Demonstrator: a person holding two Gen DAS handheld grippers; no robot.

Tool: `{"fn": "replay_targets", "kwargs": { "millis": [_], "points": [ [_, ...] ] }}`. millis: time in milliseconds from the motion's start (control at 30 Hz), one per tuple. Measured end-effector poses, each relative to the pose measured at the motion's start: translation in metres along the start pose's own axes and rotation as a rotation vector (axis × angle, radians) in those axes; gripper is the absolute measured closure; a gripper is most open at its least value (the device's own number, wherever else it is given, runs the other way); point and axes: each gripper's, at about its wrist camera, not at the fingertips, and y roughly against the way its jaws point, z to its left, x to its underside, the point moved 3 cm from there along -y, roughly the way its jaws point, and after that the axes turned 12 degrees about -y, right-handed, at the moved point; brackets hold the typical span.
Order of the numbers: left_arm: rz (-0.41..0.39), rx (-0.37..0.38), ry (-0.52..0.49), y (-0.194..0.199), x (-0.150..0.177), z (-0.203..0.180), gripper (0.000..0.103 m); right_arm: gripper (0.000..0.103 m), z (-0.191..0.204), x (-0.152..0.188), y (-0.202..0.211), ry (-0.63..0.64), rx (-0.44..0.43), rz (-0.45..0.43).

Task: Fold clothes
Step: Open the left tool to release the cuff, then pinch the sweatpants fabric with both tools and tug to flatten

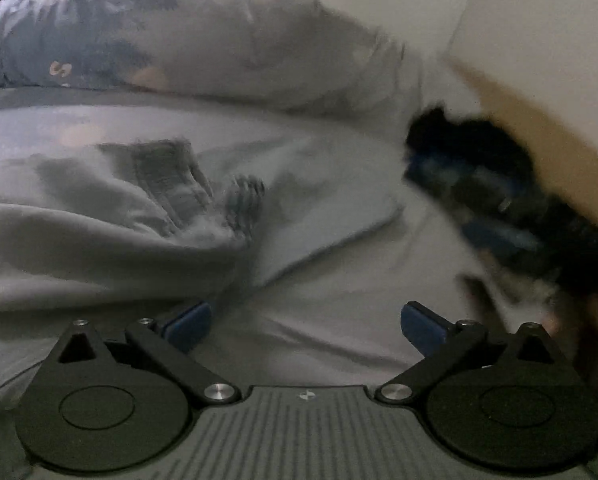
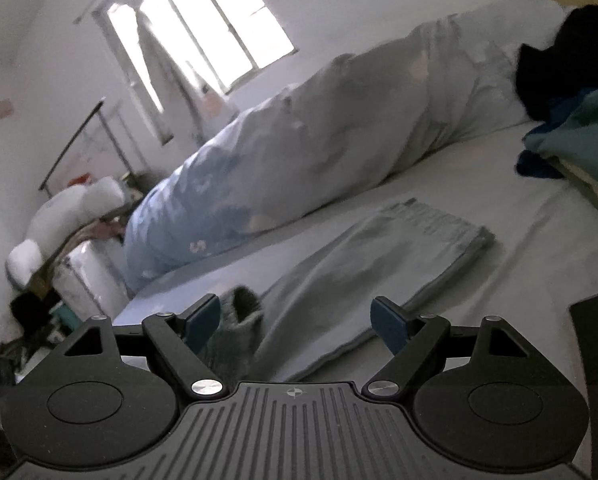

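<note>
A grey garment (image 2: 379,264) lies folded flat on the bed sheet (image 2: 499,208), its ribbed waistband at the far end. In the left wrist view the same grey garment (image 1: 111,232) lies rumpled close under the camera, blurred. My left gripper (image 1: 305,322) is open and empty, low over the sheet beside the garment. My right gripper (image 2: 297,320) is open and empty, its jaws astride the garment's near edge. The right gripper also shows blurred at the right of the left wrist view (image 1: 499,200).
A long rolled blue-white quilt (image 2: 319,152) lies along the far side of the bed. A pile of dark and teal clothes (image 2: 571,120) sits at the right. A wooden headboard (image 1: 539,120) stands beyond. A window (image 2: 203,24) and cluttered bedside items (image 2: 67,232) are at the left.
</note>
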Motion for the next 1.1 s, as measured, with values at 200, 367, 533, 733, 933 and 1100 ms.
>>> {"fn": "replay_targets", "kwargs": {
  "millis": [200,367,533,733,933,1100],
  "points": [
    [-0.132,-0.065,0.064,0.028,0.020,0.057,0.000,0.018,0.024,0.011,-0.015,0.096,-0.086,0.078],
    [-0.218,-0.201,0.146,0.056,0.036,0.100,0.000,0.018,0.068,0.003,-0.046,0.296,-0.152,0.138],
    [-0.143,-0.323,0.087,0.059,0.036,0.127,0.000,0.019,0.125,-0.007,-0.120,0.607,-0.207,0.282],
    [-0.031,-0.325,0.229,0.053,0.057,0.167,0.015,0.027,0.159,0.007,-0.219,0.791,-0.194,0.510],
    [-0.041,-0.300,0.218,0.050,0.062,0.168,0.042,0.059,0.152,0.043,-0.278,0.941,-0.080,0.609],
    [-0.068,-0.323,0.109,0.053,0.059,0.152,0.068,0.086,0.166,0.050,-0.265,1.123,-0.016,0.521]
  ]
}}
